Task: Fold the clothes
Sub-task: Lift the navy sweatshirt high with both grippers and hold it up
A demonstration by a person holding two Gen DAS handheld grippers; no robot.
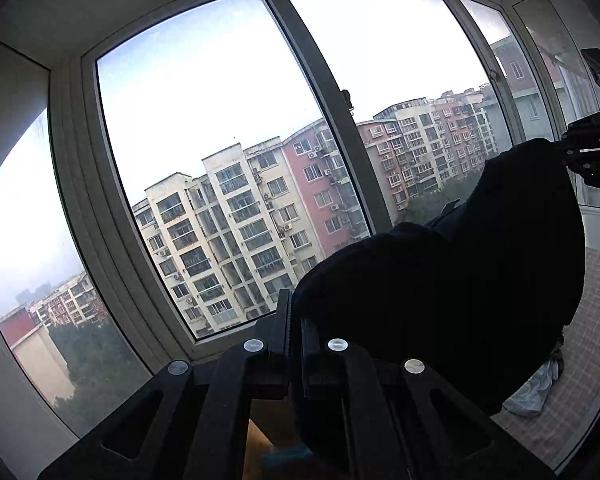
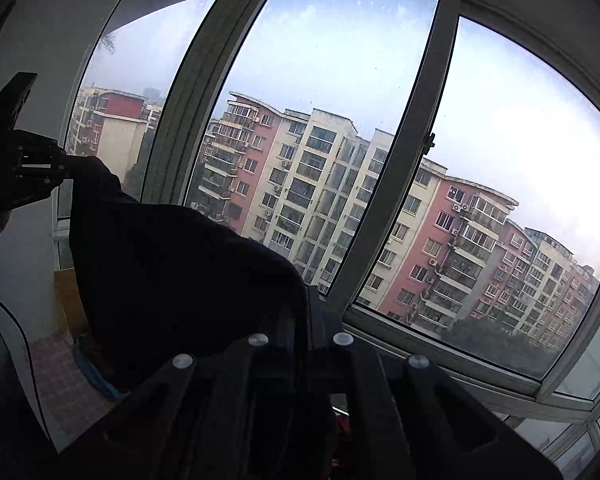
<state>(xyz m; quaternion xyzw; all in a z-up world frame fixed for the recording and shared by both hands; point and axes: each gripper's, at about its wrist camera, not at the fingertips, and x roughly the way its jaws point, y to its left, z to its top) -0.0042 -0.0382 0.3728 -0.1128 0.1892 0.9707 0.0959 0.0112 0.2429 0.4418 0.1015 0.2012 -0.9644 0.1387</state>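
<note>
Against the big white-framed window (image 1: 332, 128), both tongs are holding a dark, nearly black cloth garment (image 1: 440, 280) up in the air. The left tongs (image 1: 296, 320) are clamping one top edge shut, and the right tongs (image 2: 310, 312) are pinching the other, so the cloth is hanging between them below the window's sill line; this is probably letting it drop straight before folding. On the right tongs, seen from the left, pale letters are showing, perhaps "DAS"; they run off the picture's edge.
</note>
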